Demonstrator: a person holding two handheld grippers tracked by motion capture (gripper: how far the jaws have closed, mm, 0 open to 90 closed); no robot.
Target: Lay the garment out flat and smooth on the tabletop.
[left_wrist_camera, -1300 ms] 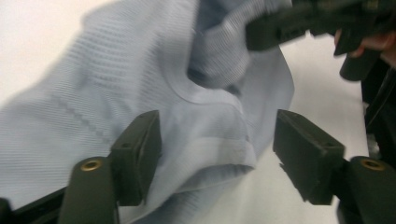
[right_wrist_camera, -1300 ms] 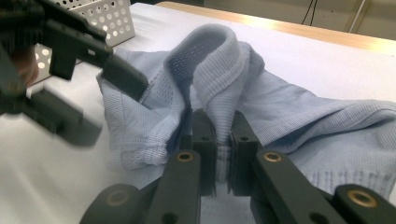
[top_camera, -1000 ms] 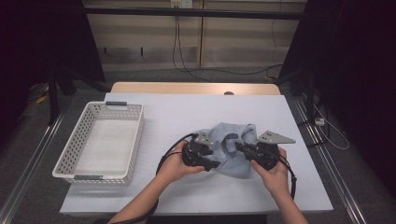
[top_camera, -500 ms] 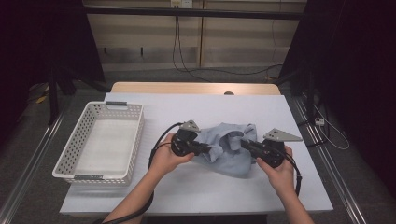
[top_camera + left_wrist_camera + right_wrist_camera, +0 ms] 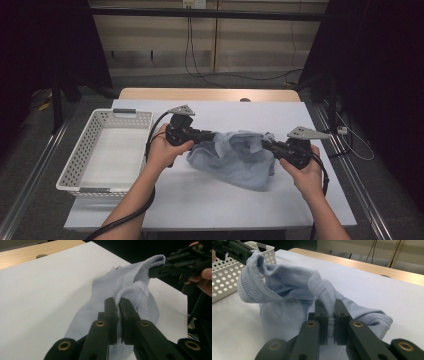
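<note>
Item one: a pale blue knitted garment (image 5: pixel 235 157), mesh-textured with ribbed edging, which we find crumpled at the middle of the white surface (image 5: pixel 210 200), slightly right of centre. Its lower folds rest on the surface; its left and right upper edges are lifted clear and stretched between the two tools.

Item two: the left tool (image 5: pixel 212 136), carried in the person's left hand (image 5: pixel 162 150), just left of the garment. We note in the left gripper view that its jaws are closed tight on a ribbed fold of the cloth (image 5: pixel 135 293); they have just been closing, with the fabric between them.

Item three: the right tool (image 5: pixel 264 144), carried in the right hand (image 5: pixel 302 172) at the garment's right edge. We see in the right gripper view its jaws clamped on a ribbed strip (image 5: pixel 328 298) that passes down between the pads.

Item four: a white perforated basket (image 5: pixel 75 170), standing on the left part of the surface, apart from the garment, its dark handle on the far rim.

Item five: a black cable (image 5: pixel 150 145) looping from the left tool towards the person's forearm, and a grey three-cornered plate atop each tool.

Item six: the far strip of the surface shows bare wood beyond the white covering.
</note>
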